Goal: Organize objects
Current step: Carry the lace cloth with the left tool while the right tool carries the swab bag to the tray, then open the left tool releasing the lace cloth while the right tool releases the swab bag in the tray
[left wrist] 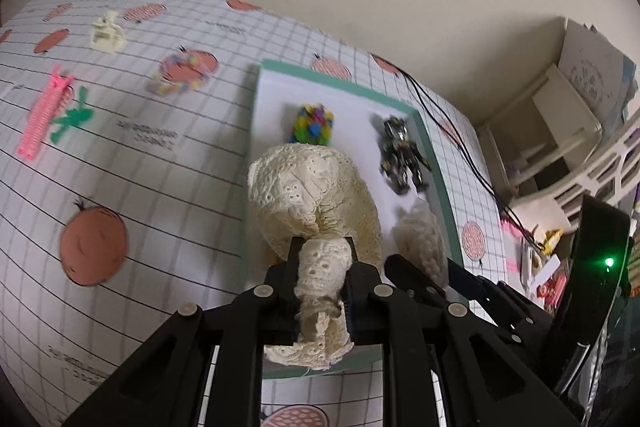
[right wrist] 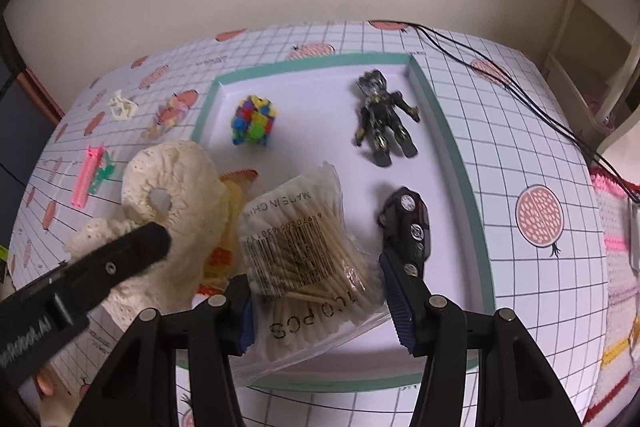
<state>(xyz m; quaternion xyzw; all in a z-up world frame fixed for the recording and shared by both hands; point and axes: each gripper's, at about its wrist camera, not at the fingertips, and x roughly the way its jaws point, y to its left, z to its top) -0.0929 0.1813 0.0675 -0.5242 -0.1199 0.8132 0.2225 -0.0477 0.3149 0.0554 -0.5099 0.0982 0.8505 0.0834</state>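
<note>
left gripper (left wrist: 322,267) is clamping a cream lace scrunchie (left wrist: 312,195) tight between its jaws, the bunched end sticking back through the fingers and the ring part hanging out front over the tray's near left edge. in the right view the same scrunchie (right wrist: 176,187) is sitting at the tray's left rim with the left gripper's black finger (right wrist: 140,247) across it.

right gripper (right wrist: 320,299) is standing wide, jaws apart, with a clear bag of cotton swabs (right wrist: 296,247) lying between them; whether the pads are touching the bag is hard to tell. bag is lying inside the tray (right wrist: 452,155), near edge. a black toy car (right wrist: 412,227) is lying just beside the right finger, inside the tray. an orange-yellow packet (right wrist: 228,227) is peeking out between scrunchie and bag.

further in, a black robot figure (right wrist: 382,119) is lying at the tray's far right and a multicolour bead ball (right wrist: 254,121) at the far left, well apart.

outside the tray on the gridded cloth (left wrist: 160,187), left side: pink comb (left wrist: 44,119) touching a green clip (left wrist: 74,119), a pastel bead piece (left wrist: 182,73), and a cream toy (left wrist: 106,33) furthest back. black cables (right wrist: 500,75) are running off the far right corner.
</note>
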